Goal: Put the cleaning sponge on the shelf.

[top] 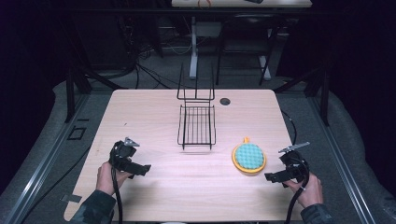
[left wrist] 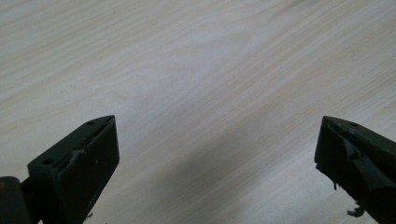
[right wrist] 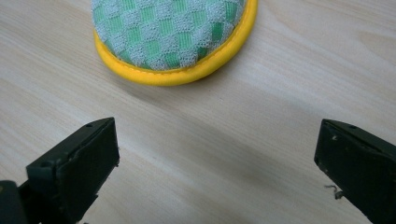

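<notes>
Yellow-rimmed green scrubber [top: 249, 157] sits on the table [top: 154, 116] just ahead of our right gripper [top: 273, 177], near the wire rack [top: 197, 125]. Both grippers, left gripper [top: 140, 169] included, are wide open and empty, so we'd probably line the right one up square on the rim before squeezing.

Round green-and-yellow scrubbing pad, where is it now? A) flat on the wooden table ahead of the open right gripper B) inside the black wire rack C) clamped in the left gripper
A: the round green-and-yellow scrubbing pad lies on the wooden table, clear of the right gripper and its spread fingers.
</notes>
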### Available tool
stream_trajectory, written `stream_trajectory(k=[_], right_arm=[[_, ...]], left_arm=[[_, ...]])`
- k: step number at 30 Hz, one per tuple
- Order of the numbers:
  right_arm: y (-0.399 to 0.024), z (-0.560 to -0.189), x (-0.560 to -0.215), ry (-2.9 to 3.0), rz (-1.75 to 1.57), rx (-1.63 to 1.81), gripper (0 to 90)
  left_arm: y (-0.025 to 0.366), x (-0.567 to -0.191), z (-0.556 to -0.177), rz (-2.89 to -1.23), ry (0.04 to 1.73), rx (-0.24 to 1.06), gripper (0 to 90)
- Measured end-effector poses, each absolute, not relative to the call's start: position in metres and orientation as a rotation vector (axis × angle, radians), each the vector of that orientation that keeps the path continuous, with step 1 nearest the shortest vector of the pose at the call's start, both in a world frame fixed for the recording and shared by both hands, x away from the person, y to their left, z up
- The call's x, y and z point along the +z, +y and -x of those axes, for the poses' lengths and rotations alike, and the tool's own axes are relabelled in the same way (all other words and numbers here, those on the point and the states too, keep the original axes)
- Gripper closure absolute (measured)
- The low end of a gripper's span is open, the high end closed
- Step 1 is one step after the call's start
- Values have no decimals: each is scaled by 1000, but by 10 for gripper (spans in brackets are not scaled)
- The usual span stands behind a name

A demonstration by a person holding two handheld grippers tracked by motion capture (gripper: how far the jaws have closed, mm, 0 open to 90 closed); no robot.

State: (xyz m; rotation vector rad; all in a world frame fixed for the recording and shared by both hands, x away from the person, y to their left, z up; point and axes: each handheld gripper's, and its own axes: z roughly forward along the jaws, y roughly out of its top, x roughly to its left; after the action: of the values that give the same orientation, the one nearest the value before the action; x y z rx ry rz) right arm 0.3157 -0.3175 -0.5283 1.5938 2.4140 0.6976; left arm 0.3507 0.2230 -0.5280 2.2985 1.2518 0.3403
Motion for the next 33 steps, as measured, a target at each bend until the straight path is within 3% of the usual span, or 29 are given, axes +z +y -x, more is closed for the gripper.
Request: stream_trajectory(k=[25, 33], right_arm=[[-301, -360, -529, 2462, -1580, 734, 0], [-287, -374, -529, 2488, -1538, 741, 51]], left_arm=[[210, -531, -353, -2337, 1196, 343, 0], [211, -531, -353, -2339, 1205, 345, 1]])
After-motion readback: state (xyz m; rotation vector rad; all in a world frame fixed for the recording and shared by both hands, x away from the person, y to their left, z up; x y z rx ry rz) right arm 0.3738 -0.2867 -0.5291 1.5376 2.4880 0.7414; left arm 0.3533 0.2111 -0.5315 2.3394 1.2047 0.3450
